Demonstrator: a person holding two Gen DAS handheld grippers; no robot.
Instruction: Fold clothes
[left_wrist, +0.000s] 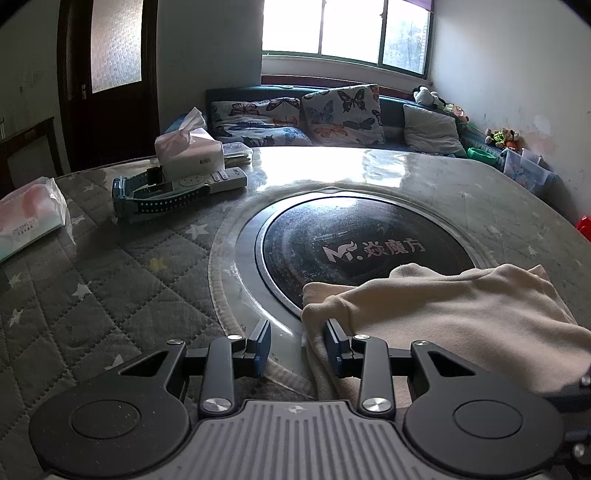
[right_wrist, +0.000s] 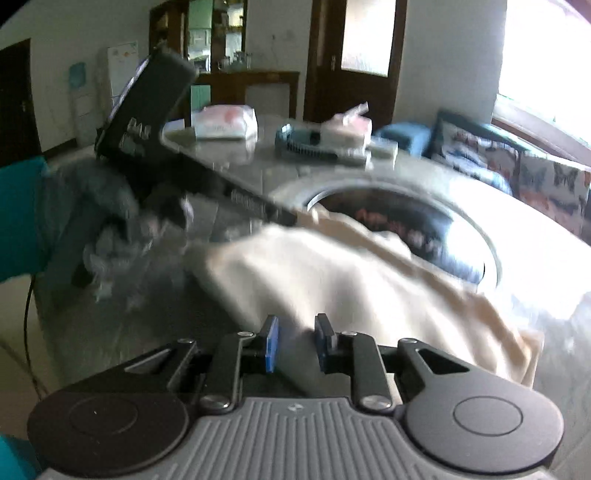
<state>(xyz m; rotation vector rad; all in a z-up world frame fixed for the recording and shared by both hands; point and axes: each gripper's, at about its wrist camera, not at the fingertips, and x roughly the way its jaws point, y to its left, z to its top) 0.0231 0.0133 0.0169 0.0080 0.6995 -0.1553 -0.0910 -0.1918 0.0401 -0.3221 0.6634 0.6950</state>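
Cream garment (left_wrist: 443, 314) lay bunched on the table (left_wrist: 110, 295), partly over the round black hob (left_wrist: 354, 243); left gripper (left_wrist: 297, 341) stood at its near corner, jaws apart, cloth edge between them, unpinched; right gripper (right_wrist: 295, 341) sat at the garment's near edge, jaws parted, grasp unclear through blur; tissue box (left_wrist: 188, 151) held tissues, one sticking out; soft tissue pack (left_wrist: 31, 218) nearby.

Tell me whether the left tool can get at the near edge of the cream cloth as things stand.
Probably yes. The left tool sits with jaws apart right at the cream cloth, whose edge lies between its fingers, and nothing blocks it.
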